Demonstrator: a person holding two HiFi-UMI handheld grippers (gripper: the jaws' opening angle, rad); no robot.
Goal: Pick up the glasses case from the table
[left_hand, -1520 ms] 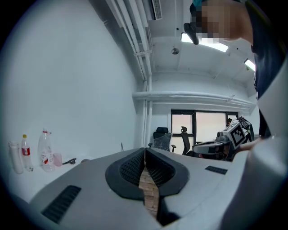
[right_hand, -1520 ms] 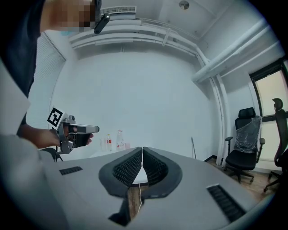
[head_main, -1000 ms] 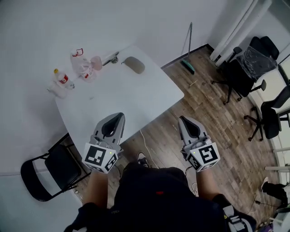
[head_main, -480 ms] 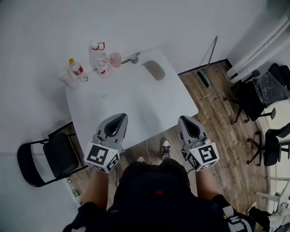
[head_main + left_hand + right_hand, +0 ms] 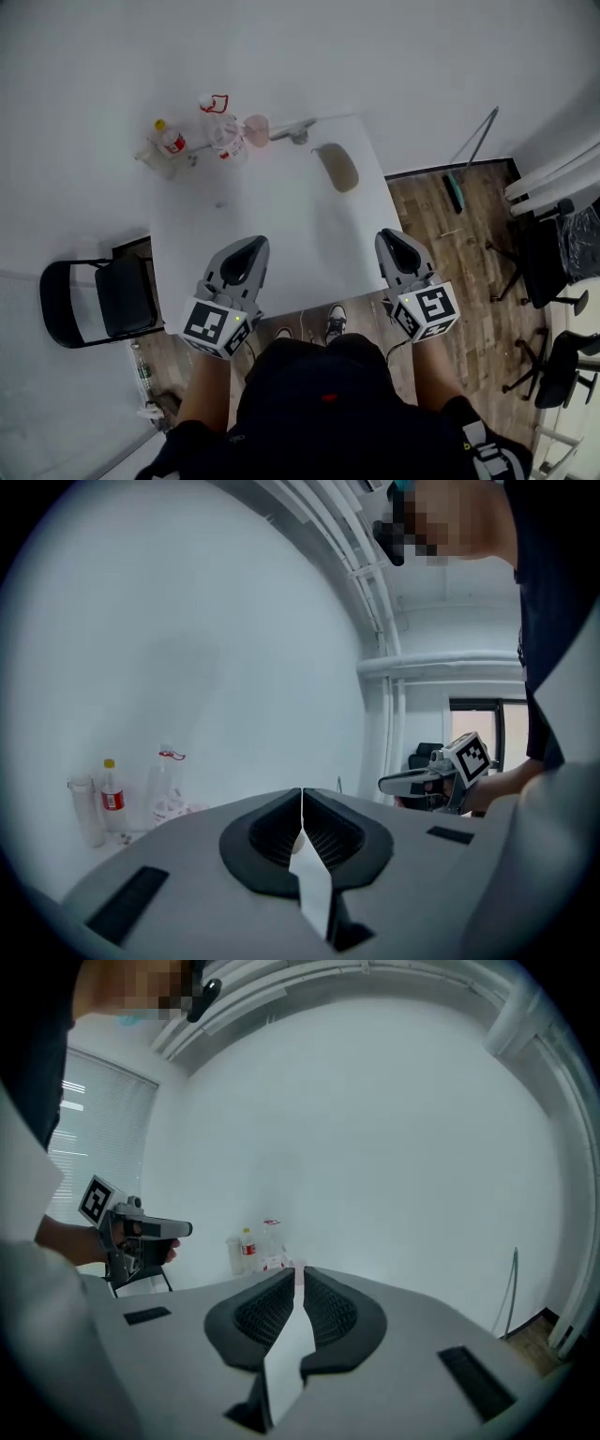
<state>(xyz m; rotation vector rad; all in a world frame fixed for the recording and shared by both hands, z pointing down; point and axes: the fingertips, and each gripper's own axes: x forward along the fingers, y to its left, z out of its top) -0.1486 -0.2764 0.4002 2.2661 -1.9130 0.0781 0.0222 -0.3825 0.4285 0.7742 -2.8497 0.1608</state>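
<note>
The glasses case (image 5: 337, 169), an olive-grey oval, lies on the white table (image 5: 281, 234) toward its far right. My left gripper (image 5: 251, 246) hovers over the table's near edge, well short of the case, with its jaws shut and empty (image 5: 302, 794). Near the table's front right corner my right gripper (image 5: 387, 236) is also shut with nothing in it (image 5: 300, 1271). Neither gripper view shows the case. The right gripper (image 5: 441, 775) shows in the left gripper view, and the left gripper (image 5: 141, 1232) in the right gripper view.
At the table's far left stand a red-labelled bottle (image 5: 171, 141), a clear plastic bag (image 5: 221, 131) and a pink cup (image 5: 255, 127). A black folding chair (image 5: 94, 300) stands left of the table. A broom (image 5: 469, 164) leans on the wall at right, beside office chairs (image 5: 562, 244).
The person has walked round to face the table squarely. Both grippers have moved from beside the table to over its near edge, and both jaws stay shut.
</note>
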